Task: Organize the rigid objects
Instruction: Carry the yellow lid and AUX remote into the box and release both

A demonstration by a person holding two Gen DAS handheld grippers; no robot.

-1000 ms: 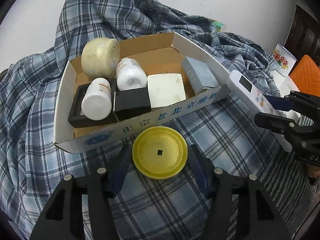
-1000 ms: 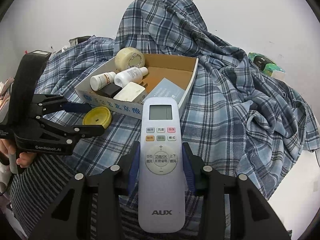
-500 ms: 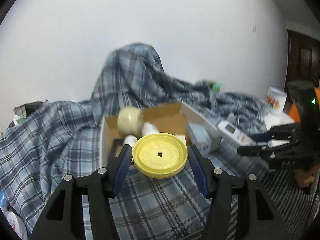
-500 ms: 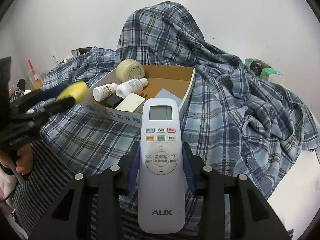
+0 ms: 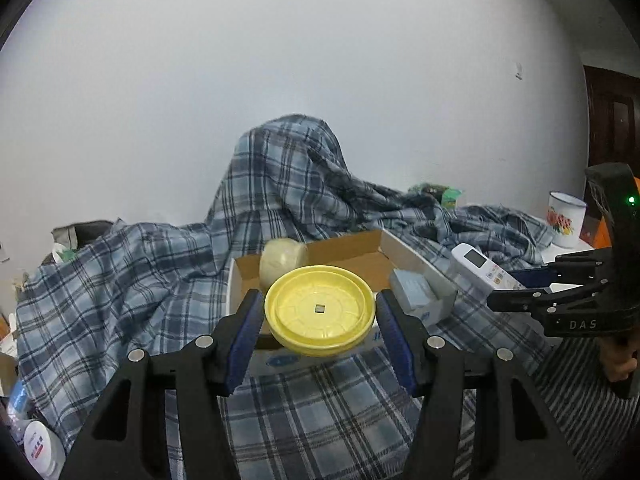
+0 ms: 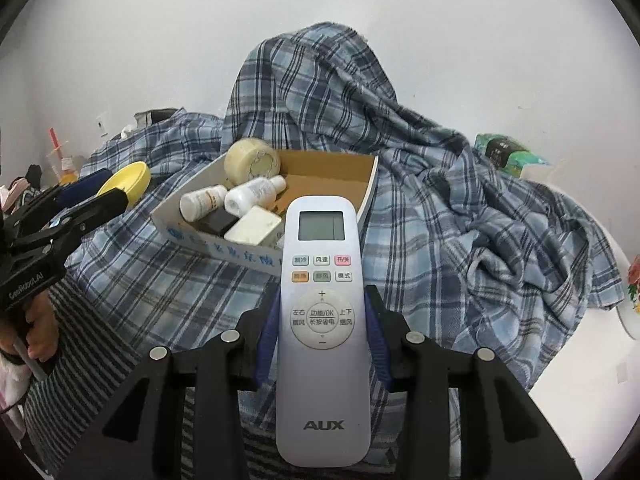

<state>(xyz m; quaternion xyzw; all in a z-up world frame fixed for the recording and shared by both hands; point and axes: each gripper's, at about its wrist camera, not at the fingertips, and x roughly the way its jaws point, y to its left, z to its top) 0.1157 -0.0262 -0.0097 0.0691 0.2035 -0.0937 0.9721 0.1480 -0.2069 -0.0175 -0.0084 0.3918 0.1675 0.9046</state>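
Plaid cloth [image 5: 152, 280] — yellow lid [image 5: 320, 310] hides box [image 5: 420, 268] contents.

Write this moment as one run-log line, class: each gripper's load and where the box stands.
left gripper: shut on yellow lid, lifted | right gripper: shut on remote | box: on plaid cloth, part filled

Remote control [image 6: 322, 320] (AUX) between jaws

left gripper [image 5: 320, 312]: black frame, blue pads, silver screws | right gripper [image 6: 322, 312]: same build, white "DAS" lettering, green light at 1 o'clock | sleeve [image 6: 92, 360]: grey-black striped
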